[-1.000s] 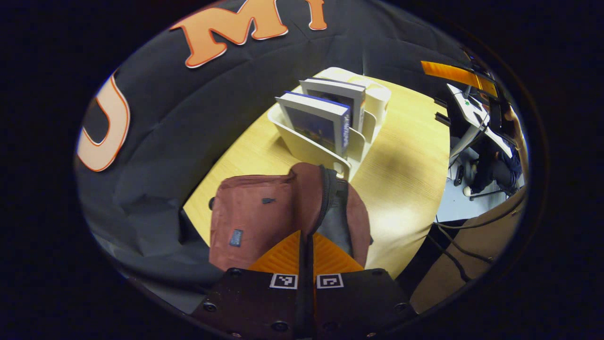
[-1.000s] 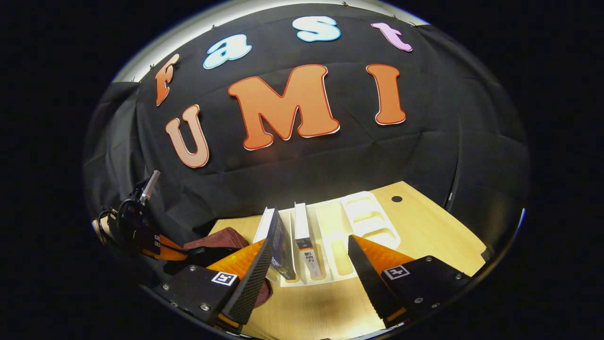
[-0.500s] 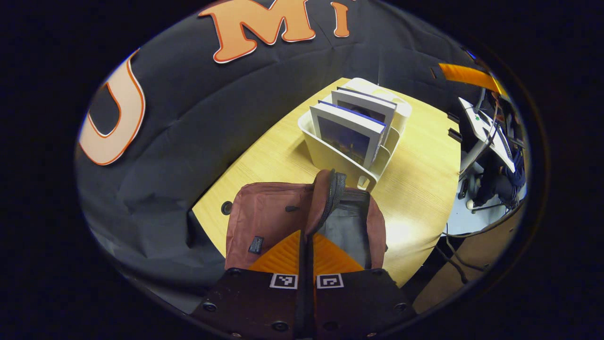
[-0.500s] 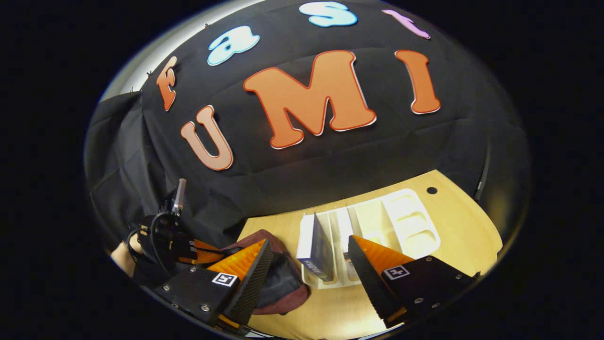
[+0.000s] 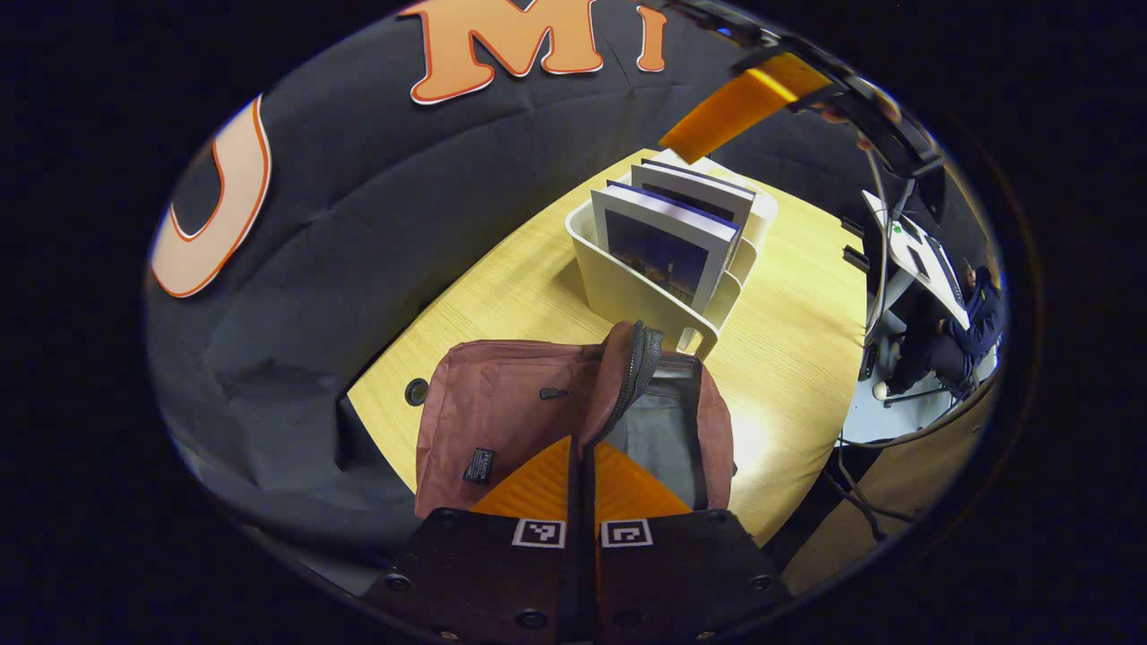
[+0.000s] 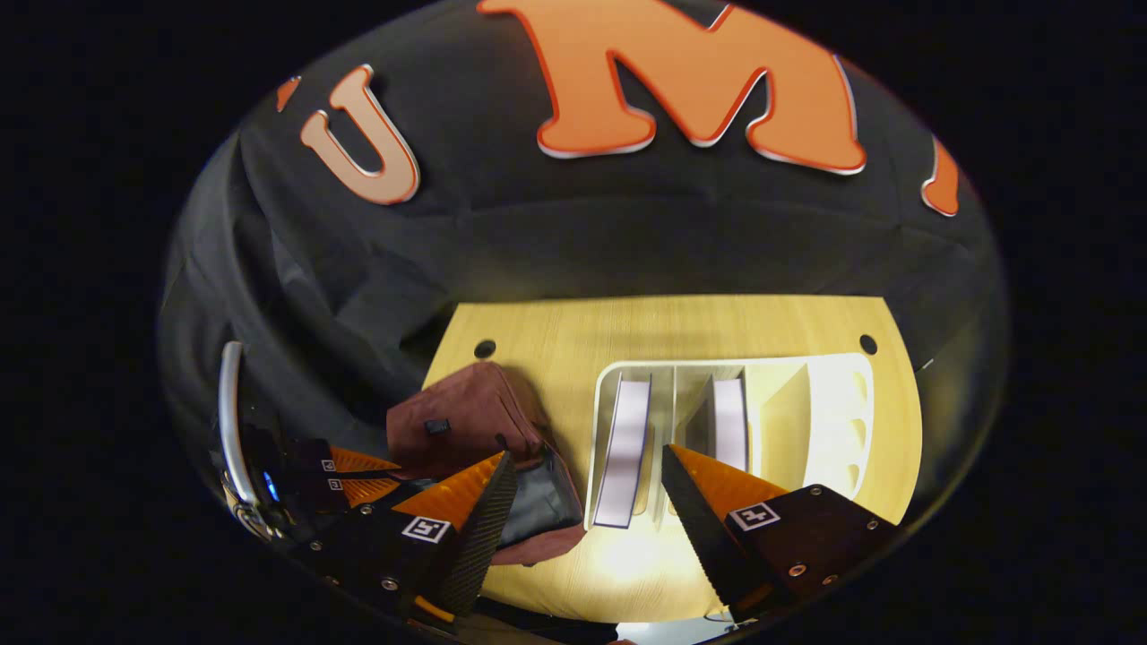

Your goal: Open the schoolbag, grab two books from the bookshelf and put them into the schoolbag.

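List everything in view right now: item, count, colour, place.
schoolbag: 1, reddish-brown with grey lining, near end of the table, top zip open, mouth facing up
bookshelf: 1, cream, slotted rack on the table just beyond the schoolbag
books: 2, white page edges, dark blue covers, upright in the rack's two slots nearest the bag
table: 1, light wood, with round cable holes near its back corners
left gripper: 1, fingers together at the schoolbag's opened edge, holding it up; whether both press on the fabric is unclear
right gripper: 1, jaws wide apart, above the rack, straddling the book nearest the bag, nothing between them
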